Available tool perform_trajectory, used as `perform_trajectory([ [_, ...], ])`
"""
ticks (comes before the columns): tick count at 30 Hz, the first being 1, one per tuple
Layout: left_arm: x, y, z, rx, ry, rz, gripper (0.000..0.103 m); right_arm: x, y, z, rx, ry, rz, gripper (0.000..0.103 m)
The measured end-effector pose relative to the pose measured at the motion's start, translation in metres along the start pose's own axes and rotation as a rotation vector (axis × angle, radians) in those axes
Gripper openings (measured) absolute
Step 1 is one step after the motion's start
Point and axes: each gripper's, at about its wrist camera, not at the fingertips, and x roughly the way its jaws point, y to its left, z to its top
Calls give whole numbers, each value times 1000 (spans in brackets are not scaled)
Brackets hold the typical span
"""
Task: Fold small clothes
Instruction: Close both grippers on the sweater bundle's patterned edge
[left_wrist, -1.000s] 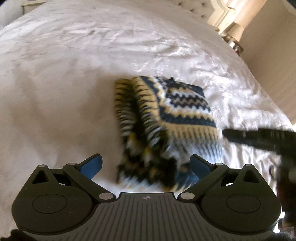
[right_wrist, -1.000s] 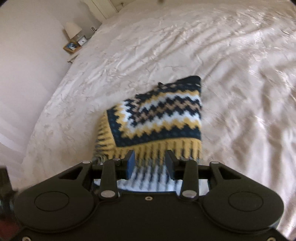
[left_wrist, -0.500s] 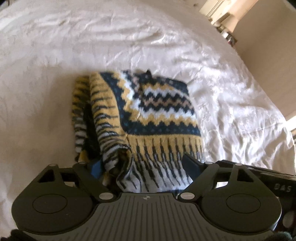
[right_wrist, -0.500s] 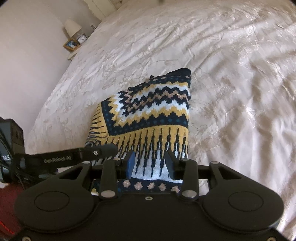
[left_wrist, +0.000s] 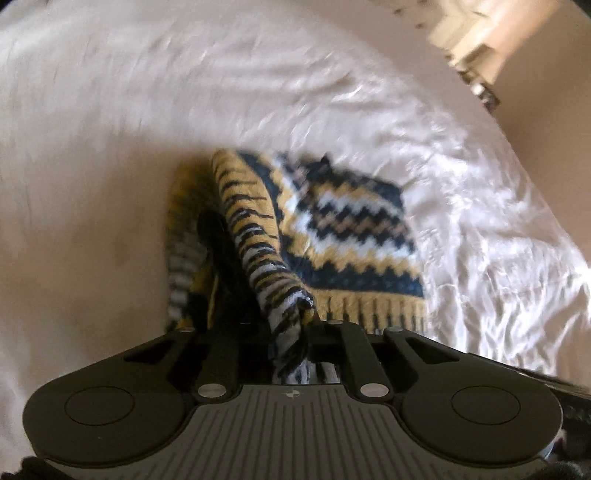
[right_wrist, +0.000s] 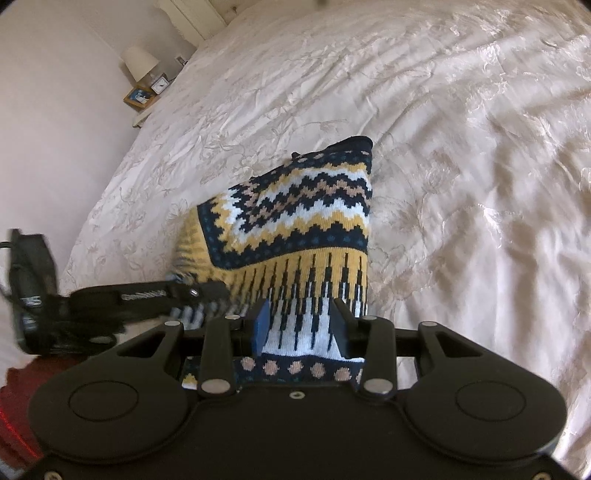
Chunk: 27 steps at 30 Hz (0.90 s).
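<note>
Lying partly folded on the bed (right_wrist: 461, 155), near edge raised for the next fold: patterned knit sweater (right_wrist: 295, 221). Left tool (left_wrist: 295, 332) closing, clenching a bunched striped fold of its left edge. Right tool (right_wrist: 301, 328) standing partly apart, straddling the hem's right side; gripping or merely bracketing, impossible to tell. Likely readying both corners for lifting together.
</note>
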Motion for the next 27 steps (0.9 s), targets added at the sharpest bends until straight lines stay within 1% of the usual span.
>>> perform_trajectory([
  [2,-19,-4,3,31,-73,0,12,0,0,-1,9,-1,2,48],
  [4,-28,2,3,20,-95,2,12,0,1,-1,10,-3,7,48],
  [6,-25,15,0,-3,-71,27,12,1,1,-1,9,-2,14,48],
  [8,-14,32,-7,-31,-45,69,13,3,3,-1,5,3,14,48],
  [9,-6,39,-10,-42,-18,76,14,4,3,-1,2,6,13,48],
  [10,2,48,-12,-54,15,64,16,5,3,-1,4,8,14,48],
  [11,10,56,-14,-69,37,41,21,6,3,-1,6,11,15,48],
  [13,13,63,-12,-77,36,-15,25,9,4,-1,-1,21,10,49],
  [14,9,63,-10,-69,29,-29,28,10,5,0,-8,20,4,49],
  [15,3,61,-8,-52,11,-35,35,10,5,1,-10,16,0,50],
  [16,-4,60,-7,-32,-15,-27,43,10,5,2,-7,10,-3,53],
  [17,-15,56,-5,-4,-55,2,62,9,5,4,-4,3,-5,57],
  [18,-23,53,-5,18,-91,26,78,9,6,6,-7,-7,-12,58],
  [19,-31,50,-3,38,-123,44,82,9,7,9,-21,-18,-23,58],
  [21,-40,42,1,76,-158,56,82,9,12,16,-63,-39,-20,58],
  [24,-37,28,8,144,-162,58,82,18,19,30,-98,-54,25,58],
  [27,-20,19,13,203,-128,54,82,36,26,43,-125,-41,56,58],
])
